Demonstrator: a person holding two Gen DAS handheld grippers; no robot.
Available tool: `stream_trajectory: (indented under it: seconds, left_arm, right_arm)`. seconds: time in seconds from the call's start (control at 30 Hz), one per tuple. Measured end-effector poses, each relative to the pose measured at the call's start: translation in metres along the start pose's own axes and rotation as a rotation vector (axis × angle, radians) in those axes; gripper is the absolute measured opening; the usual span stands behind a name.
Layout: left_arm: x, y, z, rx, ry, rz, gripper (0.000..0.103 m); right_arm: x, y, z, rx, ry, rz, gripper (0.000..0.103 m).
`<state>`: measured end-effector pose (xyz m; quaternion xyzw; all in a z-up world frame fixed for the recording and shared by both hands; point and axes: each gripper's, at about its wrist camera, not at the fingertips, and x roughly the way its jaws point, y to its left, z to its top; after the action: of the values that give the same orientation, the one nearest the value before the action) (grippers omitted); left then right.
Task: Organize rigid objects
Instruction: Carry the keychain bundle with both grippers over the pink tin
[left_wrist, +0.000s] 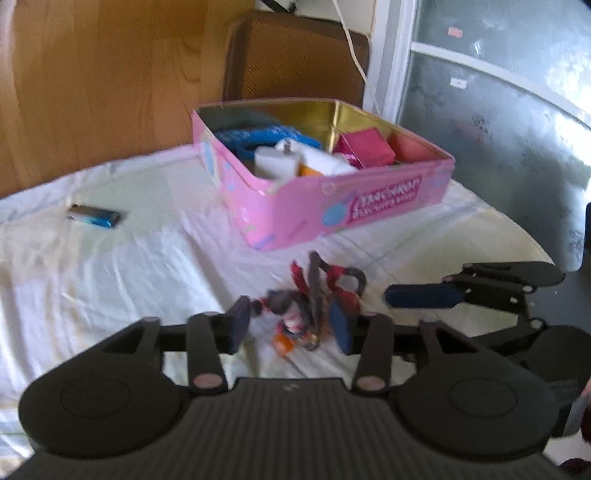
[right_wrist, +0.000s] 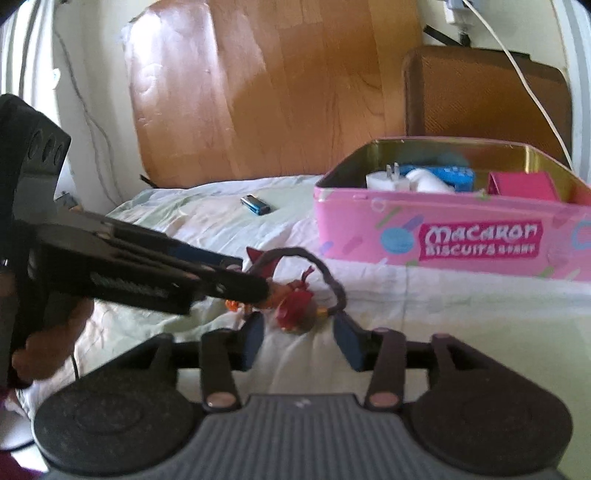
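Both views blurred, edges soft. Left gripper (left_wrist: 291, 325) low in its own view, blue pads parted, a small figurine keychain (left_wrist: 314, 302) lying on the white cloth (left_wrist: 110, 277) between and just past the fingertips; the pads do not press on it as far as the blur allows, so jaws read as open. Figurine detail hard to make out: red and dark parts, an orange bit low down, a dark loop or cord on its right side. Right gripper (right_wrist: 301, 341) likewise open, pads apart, the same keychain (right_wrist: 295, 306) just beyond its tips on the cloth, its dark cord arching up and over to the right. In the right wrist view the left gripper (right_wrist: 255, 288) comes in from the left edge, its black fingers covering part of the keychain; a hand (right_wrist: 48, 343) behind it is mostly cut off. In the left wrist view one blue-padded finger of the right gripper (left_wrist: 421, 295) shows at the right, rest cropped. Pink macaron biscuit tin (left_wrist: 369, 206), lid off, stands farther back on the cloth, apart from the keychain; inside, a white plug adapter (left_wrist: 277, 162), a blue item partly buried, a magenta box (left_wrist: 365, 147), another reddish box half hidden by the wall. Blue USB stick (left_wrist: 94, 216) lies alone at far left. Brown chair back (left_wrist: 295, 55) and white cable (left_wrist: 351, 48) behind the tin.
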<state>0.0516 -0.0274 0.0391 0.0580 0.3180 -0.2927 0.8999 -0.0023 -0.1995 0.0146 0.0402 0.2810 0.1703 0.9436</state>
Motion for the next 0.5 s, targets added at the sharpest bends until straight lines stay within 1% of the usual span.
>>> stream_trajectory:
  seconds: [0.03,0.07,0.1,0.17,0.23,0.3,0.37,0.4,0.43,0.47,0.5]
  left_arm:
    - [-0.003,0.003,0.001,-0.008,-0.006,-0.004,0.063]
    - [-0.005,0.005,0.002,-0.018,-0.011,-0.010,0.068]
    - [-0.005,0.006,0.003,-0.025,-0.015,-0.013,0.069]
    - [-0.003,0.001,0.004,-0.028,-0.009,-0.015,0.069]
    - [0.002,-0.002,0.004,-0.024,0.008,-0.015,0.068]
    - [0.008,-0.006,0.002,-0.026,0.030,-0.019,0.065]
    - [0.014,-0.008,0.000,-0.028,0.050,-0.022,0.060]
    - [0.016,-0.008,-0.001,-0.024,0.055,-0.014,0.058]
    - [0.017,-0.008,-0.003,-0.023,0.060,-0.017,0.050]
    - [0.019,-0.007,-0.003,-0.027,0.071,-0.032,0.036]
    - [0.019,-0.005,-0.003,-0.044,0.072,-0.056,0.036]
  right_arm:
    - [-0.001,-0.003,0.002,-0.020,0.001,0.021,0.068]
    - [0.000,-0.006,0.005,-0.046,-0.001,0.037,0.073]
    - [0.000,-0.007,0.007,-0.077,-0.004,0.049,0.080]
    - [0.007,-0.010,0.014,-0.158,0.012,0.072,0.082]
    - [0.017,-0.011,0.022,-0.206,0.042,0.098,0.083]
    - [0.028,-0.013,0.026,-0.241,0.087,0.150,0.084]
    - [0.040,-0.010,0.027,-0.283,0.129,0.172,0.084]
    - [0.043,-0.007,0.024,-0.302,0.141,0.171,0.081]
    - [0.047,-0.003,0.022,-0.323,0.148,0.175,0.067]
    - [0.050,0.000,0.019,-0.340,0.149,0.182,0.062]
    - [0.051,0.003,0.017,-0.348,0.136,0.169,0.060]
